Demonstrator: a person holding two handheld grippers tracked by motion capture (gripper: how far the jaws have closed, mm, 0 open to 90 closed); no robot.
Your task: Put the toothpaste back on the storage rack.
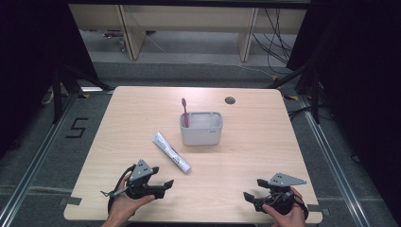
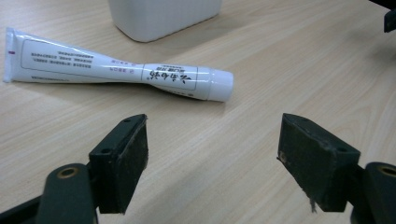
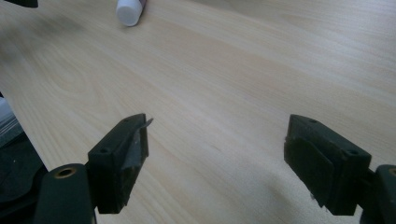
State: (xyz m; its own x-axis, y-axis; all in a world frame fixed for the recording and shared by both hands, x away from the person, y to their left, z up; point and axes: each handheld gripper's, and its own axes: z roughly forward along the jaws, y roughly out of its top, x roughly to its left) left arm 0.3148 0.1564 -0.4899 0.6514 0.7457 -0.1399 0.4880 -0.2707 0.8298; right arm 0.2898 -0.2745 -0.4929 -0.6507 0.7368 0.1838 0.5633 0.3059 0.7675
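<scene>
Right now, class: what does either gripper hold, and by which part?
Nothing is held. The left gripper and right gripper are open over bare table; the toothpaste tube lies untouched ahead.

table point(image 1: 246, 156): matt wood | tube point(image 2: 116, 70): glossy plastic | bin point(image 1: 201, 135): matt plastic

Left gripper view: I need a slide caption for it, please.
Open left gripper faces a white toothpaste tube lying on the wooden table.

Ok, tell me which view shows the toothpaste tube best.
The left gripper view: the toothpaste tube lies close, whole, print visible. The high view shows it small beside the grey holder; the right gripper view catches its white cap.
</scene>
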